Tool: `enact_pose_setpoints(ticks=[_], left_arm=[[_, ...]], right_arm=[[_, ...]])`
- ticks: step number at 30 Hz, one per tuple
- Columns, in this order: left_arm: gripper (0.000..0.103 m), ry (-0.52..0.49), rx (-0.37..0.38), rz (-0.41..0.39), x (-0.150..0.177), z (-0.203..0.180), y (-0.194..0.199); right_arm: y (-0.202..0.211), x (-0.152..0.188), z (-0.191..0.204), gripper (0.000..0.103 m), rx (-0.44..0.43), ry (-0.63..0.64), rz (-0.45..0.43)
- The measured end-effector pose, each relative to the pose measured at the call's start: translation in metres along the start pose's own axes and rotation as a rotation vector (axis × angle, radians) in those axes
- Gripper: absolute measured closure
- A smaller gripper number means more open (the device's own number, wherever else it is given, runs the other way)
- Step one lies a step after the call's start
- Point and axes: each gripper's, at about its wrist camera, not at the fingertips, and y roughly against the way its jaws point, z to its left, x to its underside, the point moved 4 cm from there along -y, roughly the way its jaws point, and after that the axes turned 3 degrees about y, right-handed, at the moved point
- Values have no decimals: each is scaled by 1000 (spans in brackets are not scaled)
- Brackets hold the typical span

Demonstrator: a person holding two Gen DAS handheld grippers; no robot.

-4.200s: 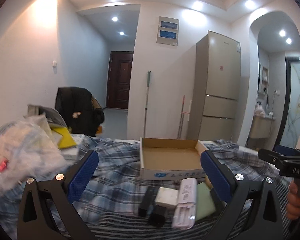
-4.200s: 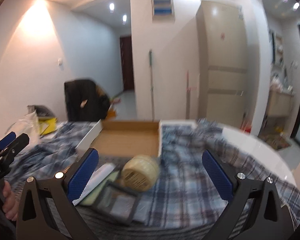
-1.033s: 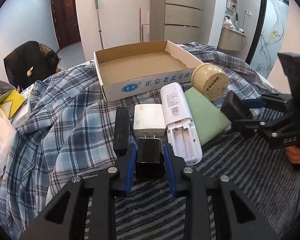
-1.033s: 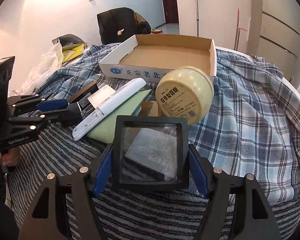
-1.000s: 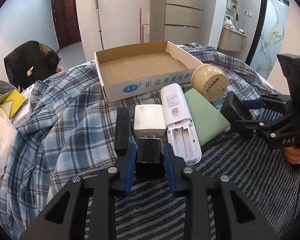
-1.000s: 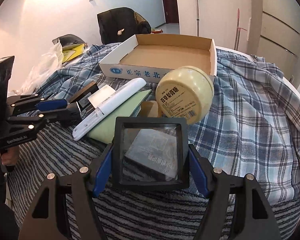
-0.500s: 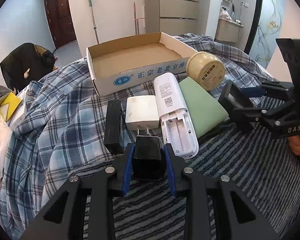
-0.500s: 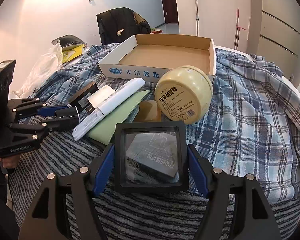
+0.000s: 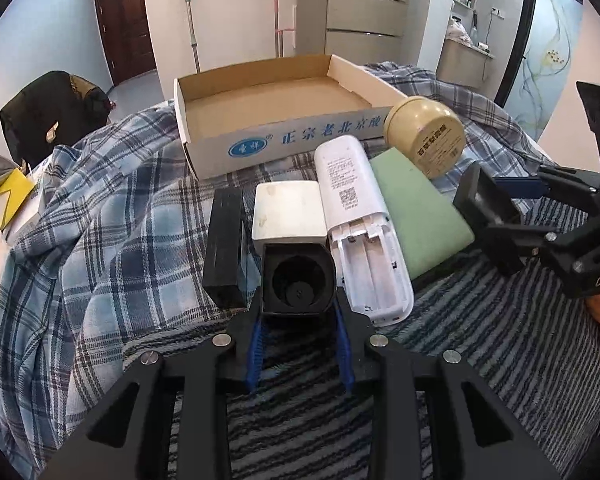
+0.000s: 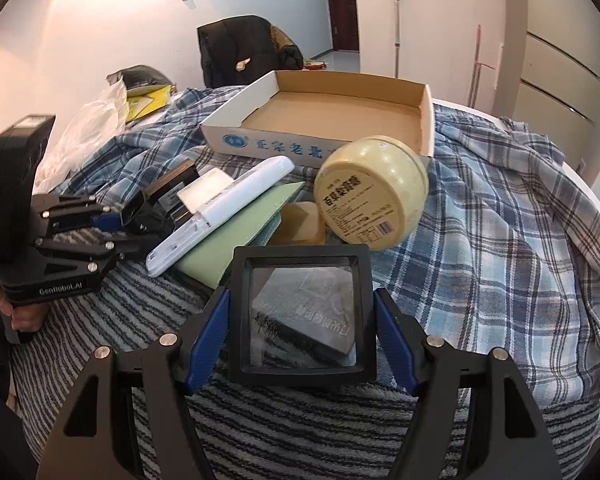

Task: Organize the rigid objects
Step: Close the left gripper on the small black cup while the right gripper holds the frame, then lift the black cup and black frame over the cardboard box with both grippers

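Observation:
My left gripper (image 9: 299,316) is shut on a small black cube-shaped adapter (image 9: 298,279) and holds it tipped up, its round socket facing the camera. My right gripper (image 10: 302,320) is shut on a black square box with a clear lid (image 10: 302,314). An empty cardboard box (image 9: 276,96) stands behind both; it also shows in the right wrist view (image 10: 332,114). Between lie a white charger (image 9: 288,210), a white remote with open battery bay (image 9: 360,224), a black bar (image 9: 224,246), a green pad (image 9: 420,220) and a cream round tin (image 10: 372,192).
A plaid cloth (image 9: 100,208) and a striped blanket (image 9: 480,360) cover the round table. A small tan block (image 10: 302,224) lies by the tin. Plastic bags and yellow items (image 10: 140,100) sit at the far left. A dark chair (image 10: 244,46) stands behind.
My left gripper has lifted and tilted the black adapter off the cloth, so its socket end now faces me. My right gripper has raised the clear-lidded box slightly.

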Motion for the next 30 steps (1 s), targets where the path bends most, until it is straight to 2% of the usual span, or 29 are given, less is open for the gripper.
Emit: enact_pose_setpoints(ticks=[6, 16, 19, 22, 25, 30], left_arm=[[71, 8, -3, -28, -2, -1, 7], [71, -7, -29, -143, -9, -4, 42], [71, -2, -38, -154, -16, -5, 51], [71, 1, -53, -191, -27, -6, 65], [71, 18, -71, -242, -44, -5, 81], [71, 38, -126, -274, -83, -7, 92]], right_arm=[[5, -1, 0, 34, 37, 3, -28], [10, -3, -3, 34, 35, -9, -64], [14, -5, -5, 34, 73, -15, -75], [25, -14, -5, 34, 125, 1, -97], [40, -28, -7, 34, 139, -5, -126], [72, -67, -11, 34, 181, -26, -211]])
